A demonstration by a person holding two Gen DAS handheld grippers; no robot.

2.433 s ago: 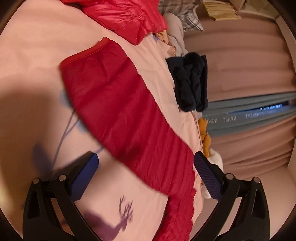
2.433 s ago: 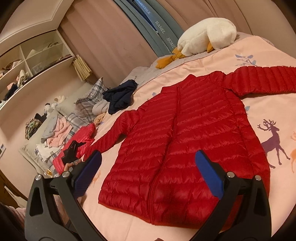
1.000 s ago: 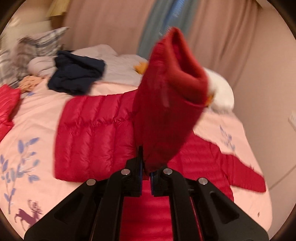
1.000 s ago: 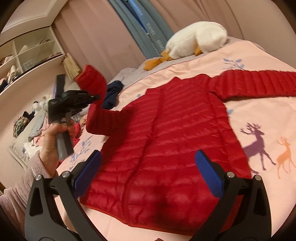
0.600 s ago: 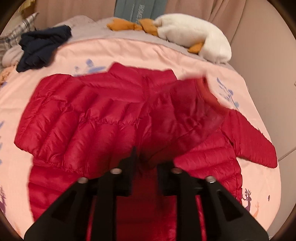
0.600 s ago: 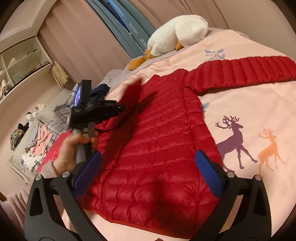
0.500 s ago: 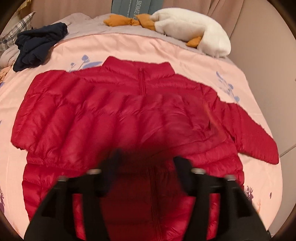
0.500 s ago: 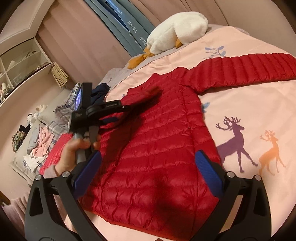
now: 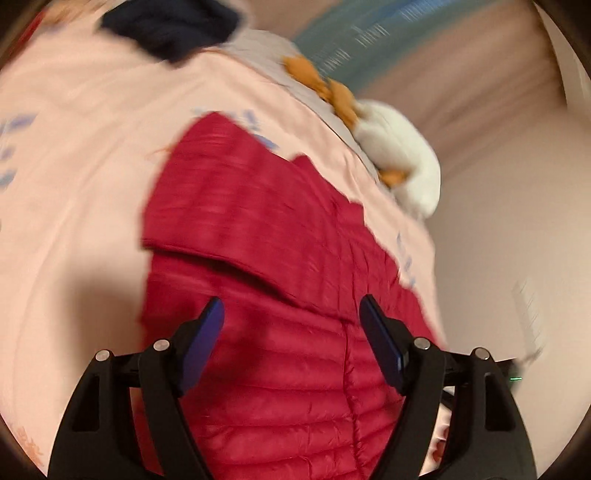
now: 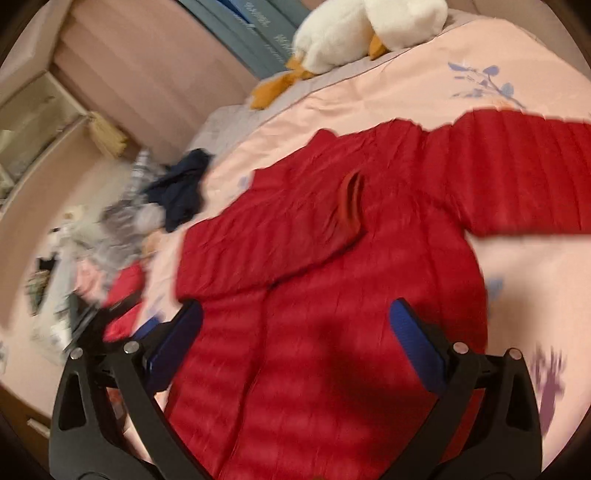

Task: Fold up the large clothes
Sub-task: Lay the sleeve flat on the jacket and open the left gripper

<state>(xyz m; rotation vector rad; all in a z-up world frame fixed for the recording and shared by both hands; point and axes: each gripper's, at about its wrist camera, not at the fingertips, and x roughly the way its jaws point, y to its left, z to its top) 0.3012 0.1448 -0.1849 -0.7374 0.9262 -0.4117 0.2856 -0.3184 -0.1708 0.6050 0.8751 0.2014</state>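
Observation:
A red puffer jacket (image 10: 332, 295) lies front up on the pink bed; it also shows in the left wrist view (image 9: 266, 280). Its left sleeve (image 10: 280, 229) is folded across the chest, cuff (image 10: 351, 199) near the middle. The other sleeve (image 10: 524, 170) stretches out to the right. My left gripper (image 9: 291, 314) is open and empty above the jacket's lower front. My right gripper (image 10: 295, 325) is open and empty above the jacket's hem side. Both views are motion-blurred.
A white plush goose (image 10: 365, 29) lies at the bed's head, also in the left wrist view (image 9: 402, 162). A dark navy garment (image 10: 181, 188) and a pile of clothes (image 10: 92, 236) lie at the bed's left. A second red garment (image 10: 125, 295) lies nearby.
My left gripper carried the sleeve over the jacket's chest, opened and let it go, then pulled back. The sleeve now lies folded across the front. My right gripper stayed open and shifted.

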